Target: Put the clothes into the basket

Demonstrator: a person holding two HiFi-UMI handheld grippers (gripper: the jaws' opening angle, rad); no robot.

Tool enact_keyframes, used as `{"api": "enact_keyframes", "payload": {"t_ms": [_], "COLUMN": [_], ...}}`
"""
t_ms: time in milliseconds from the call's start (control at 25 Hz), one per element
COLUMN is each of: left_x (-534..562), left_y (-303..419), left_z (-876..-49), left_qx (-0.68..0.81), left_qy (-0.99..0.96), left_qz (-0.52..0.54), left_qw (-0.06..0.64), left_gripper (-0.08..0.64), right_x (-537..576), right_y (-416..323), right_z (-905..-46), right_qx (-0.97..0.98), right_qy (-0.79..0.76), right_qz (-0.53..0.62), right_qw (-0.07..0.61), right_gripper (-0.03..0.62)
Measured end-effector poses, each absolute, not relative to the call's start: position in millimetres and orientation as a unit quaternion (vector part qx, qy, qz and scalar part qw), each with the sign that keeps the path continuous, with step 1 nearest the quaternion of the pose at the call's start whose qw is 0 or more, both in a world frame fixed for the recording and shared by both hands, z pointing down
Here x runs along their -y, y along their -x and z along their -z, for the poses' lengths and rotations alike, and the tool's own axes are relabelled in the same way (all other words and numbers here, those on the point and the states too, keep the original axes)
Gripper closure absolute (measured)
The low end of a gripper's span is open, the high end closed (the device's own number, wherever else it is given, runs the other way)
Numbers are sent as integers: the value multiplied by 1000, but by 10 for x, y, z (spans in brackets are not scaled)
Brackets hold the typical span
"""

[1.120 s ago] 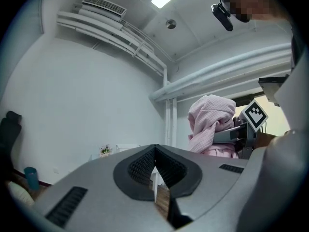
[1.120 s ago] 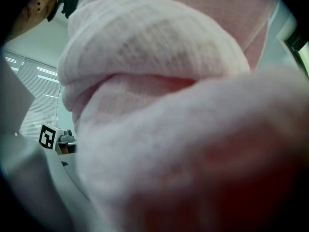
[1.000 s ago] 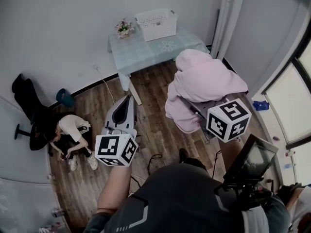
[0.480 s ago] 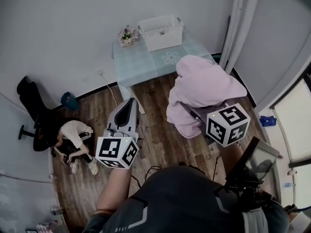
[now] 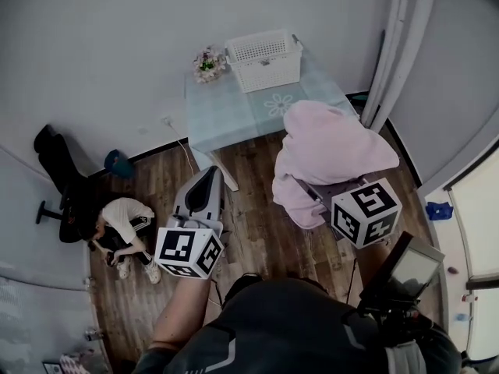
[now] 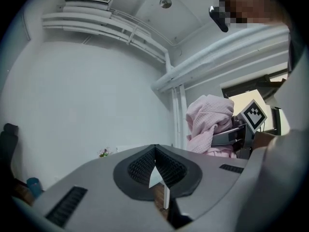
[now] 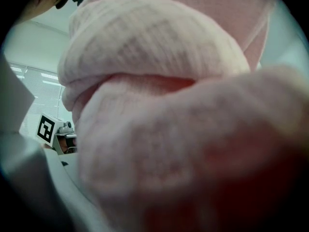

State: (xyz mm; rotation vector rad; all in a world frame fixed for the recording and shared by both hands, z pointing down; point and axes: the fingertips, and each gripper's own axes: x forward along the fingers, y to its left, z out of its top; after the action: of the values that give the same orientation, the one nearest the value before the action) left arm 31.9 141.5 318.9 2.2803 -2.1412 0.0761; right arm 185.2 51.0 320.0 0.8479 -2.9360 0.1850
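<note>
A bulky pink garment (image 5: 331, 142) hangs in the air over the wood floor, draped over my right gripper (image 5: 317, 199), which is shut on it; the fingertips are buried in the cloth. In the right gripper view the pink garment (image 7: 159, 110) fills nearly the whole picture. The white mesh basket (image 5: 269, 70) stands at the far end of a small pale blue table (image 5: 230, 111), beyond the garment. My left gripper (image 5: 209, 176) is held left of the garment, jaws closed together with nothing between them, and it points toward the table. From the left gripper view, the pink garment (image 6: 208, 122) shows to the right.
A small pot of flowers (image 5: 207, 62) sits on the table left of the basket. A person (image 5: 121, 224) crouches on the floor at the left near a black chair (image 5: 62, 174) and a blue object (image 5: 118, 164). A curtain (image 5: 399, 45) hangs at the right.
The table and basket have shifted lower and closer in the head view. The right gripper still holds the pink garment; both grippers keep about the same pose.
</note>
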Motion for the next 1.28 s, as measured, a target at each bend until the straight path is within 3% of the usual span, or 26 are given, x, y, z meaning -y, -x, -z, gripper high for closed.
{"api": "enact_keyframes", "payload": {"t_ms": [1280], "left_x": [607], "left_y": [1916], "left_z": [-3241], "left_qx": [633], "left_qy": [-773], "left_qz": [34], "left_qw": [13], "left_gripper": [551], "right_x": [1360], "right_y": [255], "right_z": [-3162], "right_qx": [933], "right_qy": [-346], "right_qz": [-63], "right_qw": [70], "right_gripper": [175]}}
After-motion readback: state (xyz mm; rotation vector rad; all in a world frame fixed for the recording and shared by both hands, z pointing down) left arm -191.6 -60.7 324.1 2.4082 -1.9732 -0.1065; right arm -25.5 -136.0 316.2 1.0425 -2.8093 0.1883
